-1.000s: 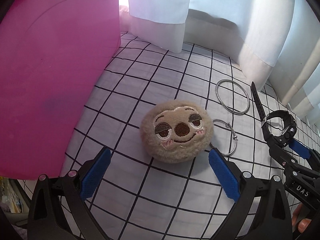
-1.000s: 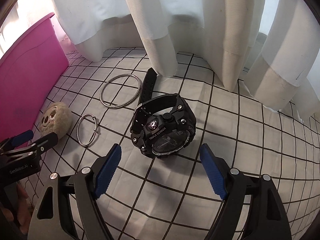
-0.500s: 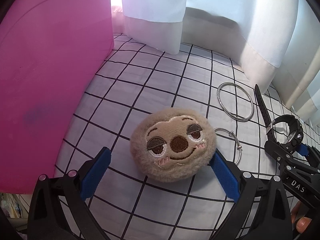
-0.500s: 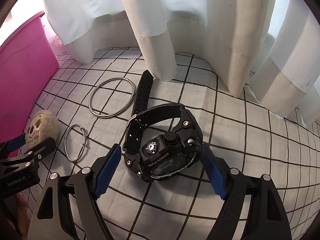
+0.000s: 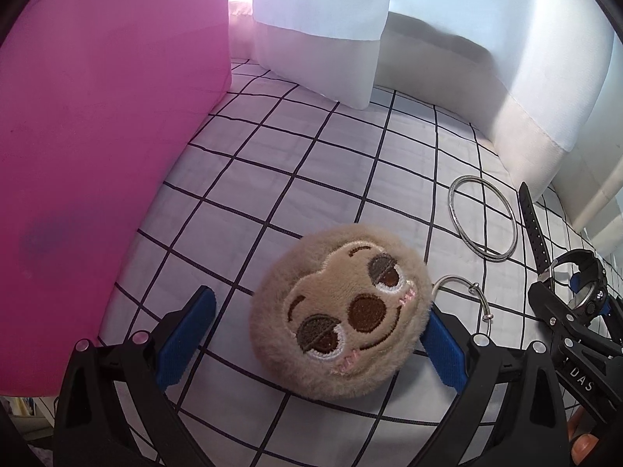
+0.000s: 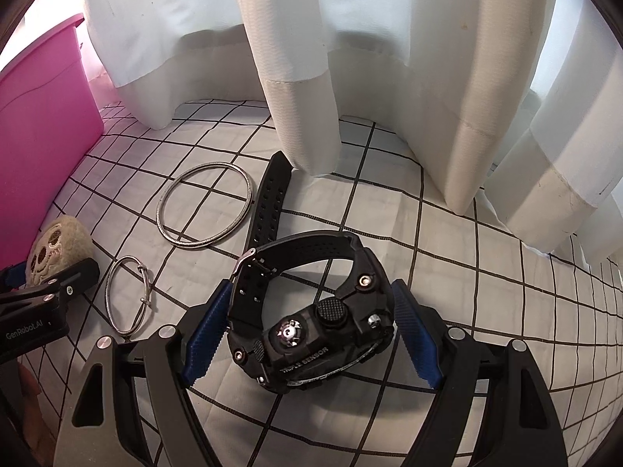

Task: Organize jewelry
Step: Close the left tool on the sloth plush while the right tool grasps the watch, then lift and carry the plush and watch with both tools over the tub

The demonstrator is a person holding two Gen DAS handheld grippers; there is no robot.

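Note:
A round tan plush sloth-face charm [image 5: 342, 311] lies on the grid-patterned sheet between the jaws of my left gripper [image 5: 315, 340]. The right pad [image 5: 442, 352] touches its fur, the left pad [image 5: 187, 338] stands apart, and the gripper is open. Its small key ring [image 5: 463, 295] trails off to the right. A chunky black wristwatch [image 6: 311, 311] rests on its side inside my right gripper [image 6: 311, 334], which is open, with both blue pads close beside the case. A large silver bangle [image 6: 204, 204] lies behind the watch, next to its strap.
A tall pink bin [image 5: 97, 155] walls off the left side, right beside the plush. White curtains [image 6: 350, 78] hang down onto the sheet along the back. The small key ring [image 6: 126, 295] lies between the two grippers. A person's fingertip shows at the lower right of the left wrist view.
Both grippers came forward and down. The plush now sits between the left jaws with its face tilted. The watch went from ahead of the right pads to between them.

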